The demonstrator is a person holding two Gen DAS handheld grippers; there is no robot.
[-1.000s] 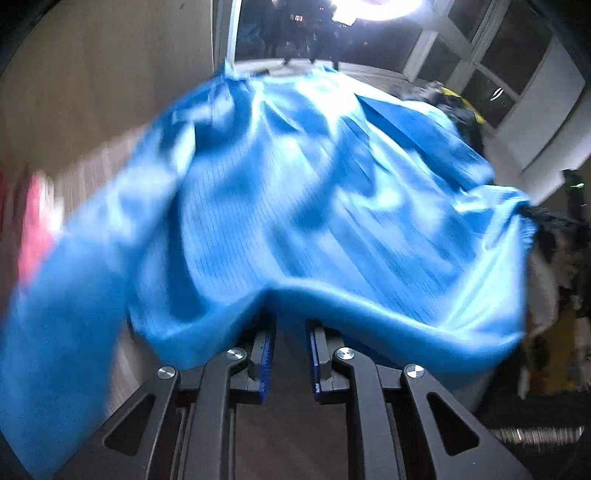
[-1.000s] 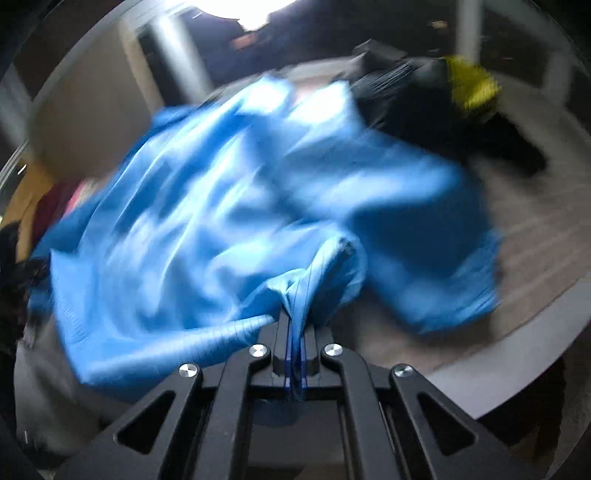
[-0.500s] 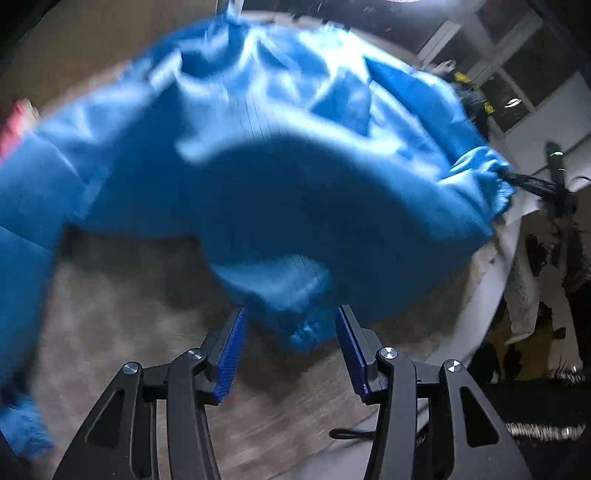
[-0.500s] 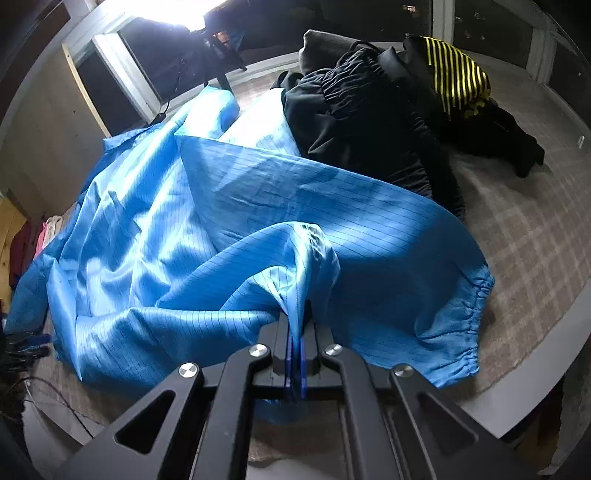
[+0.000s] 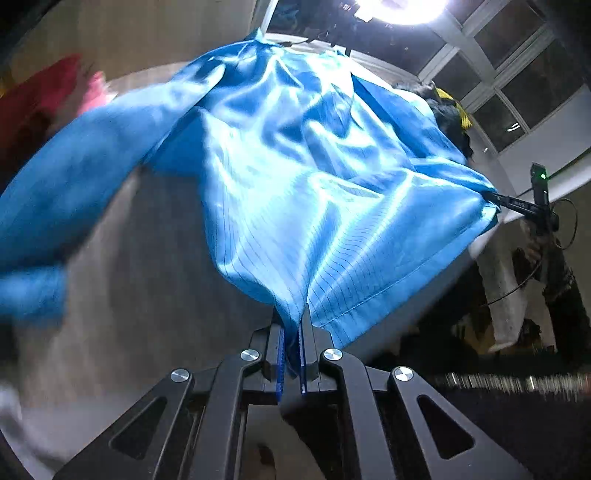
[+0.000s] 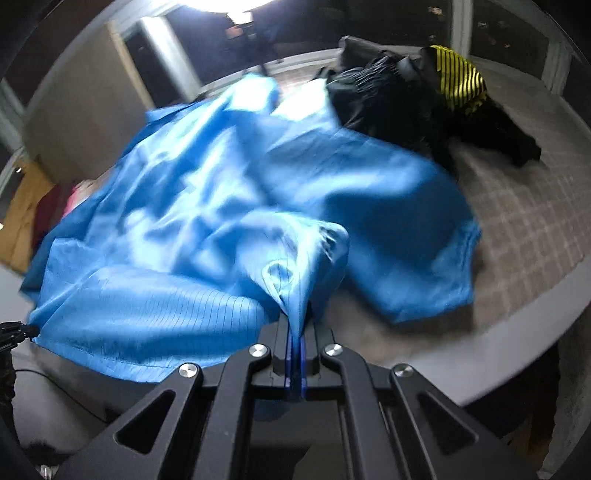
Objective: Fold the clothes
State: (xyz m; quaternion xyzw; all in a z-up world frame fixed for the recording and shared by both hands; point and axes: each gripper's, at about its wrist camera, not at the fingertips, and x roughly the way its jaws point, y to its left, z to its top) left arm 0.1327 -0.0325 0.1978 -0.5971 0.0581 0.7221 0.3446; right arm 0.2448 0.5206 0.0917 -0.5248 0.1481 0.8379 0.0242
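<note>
A shiny blue striped garment (image 5: 303,177) is stretched above a table. My left gripper (image 5: 291,332) is shut on its lower hem. My right gripper (image 6: 295,332) is shut on a bunched fold of the same garment (image 6: 207,206); it also shows in the left wrist view (image 5: 495,199), pinching the far right corner. One sleeve (image 5: 74,184) hangs off to the left, blurred. Another part with a gathered cuff (image 6: 443,258) lies on the table to the right.
A pile of black clothes (image 6: 399,99) with a yellow-and-black striped piece (image 6: 458,77) lies at the back right of the checked tablecloth (image 6: 535,214). Red and pink clothes (image 5: 48,96) sit at the left. A bright lamp (image 5: 402,7) shines overhead. The table's rounded edge (image 6: 517,354) runs at the right.
My left gripper was open around a hanging fold half a second ago and has shut on the hem. The garment is now pulled taut and lifted between both grippers.
</note>
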